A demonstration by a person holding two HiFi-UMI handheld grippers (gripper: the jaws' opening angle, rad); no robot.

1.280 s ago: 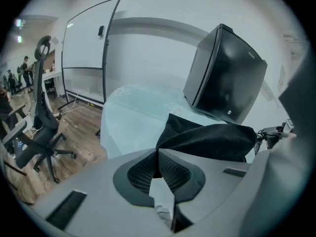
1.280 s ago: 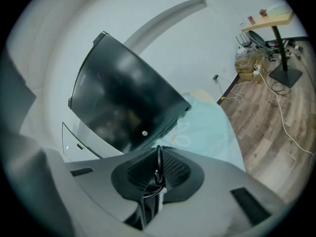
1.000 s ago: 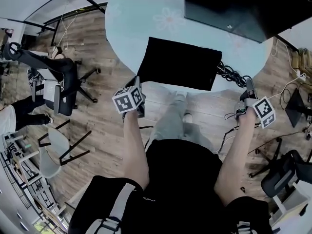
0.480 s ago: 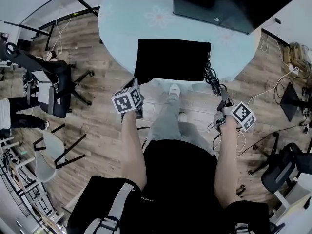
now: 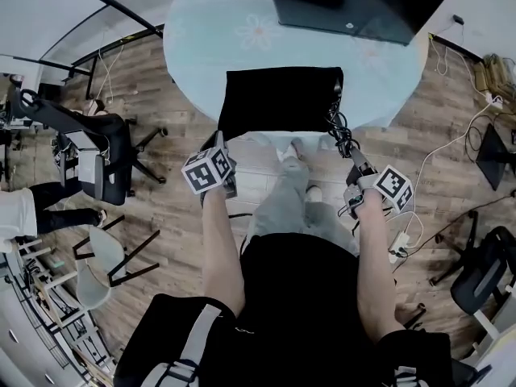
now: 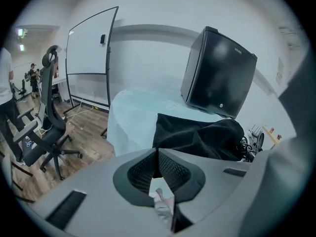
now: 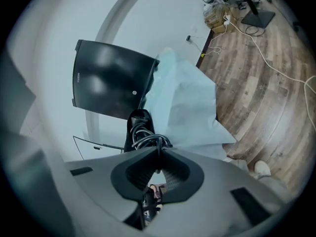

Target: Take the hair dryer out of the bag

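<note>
Round table [image 5: 201, 39] with a pale blue cloth is what I'm working at. The black bag [image 5: 278, 99] lies flat near its front edge, with a big black box [image 5: 355, 2] on the table behind it. My right gripper [image 7: 159, 149] is off the bag's right end, past the table edge, with its jaws closed on the coiled black cord [image 5: 337, 127] that spills out of that end. The loops bunch right at the jaw tips in the right gripper view. That cord is the only bit of the hair dryer I can actually see. The body is hidden in the bag, which humps up towards the right end in the left gripper view. My left gripper [image 6: 158, 151] has its jaws together too, tips right at the bag's near left corner. I can't tell if any fabric is caught between them. Nothing sits between either gripper and the bag. Around the table there's wood floor [image 5: 177, 208], an office chair [image 5: 97, 147] off to the left, and a whiteboard [image 6: 89, 58] further back. The bag is plain, soft and dark.
</note>
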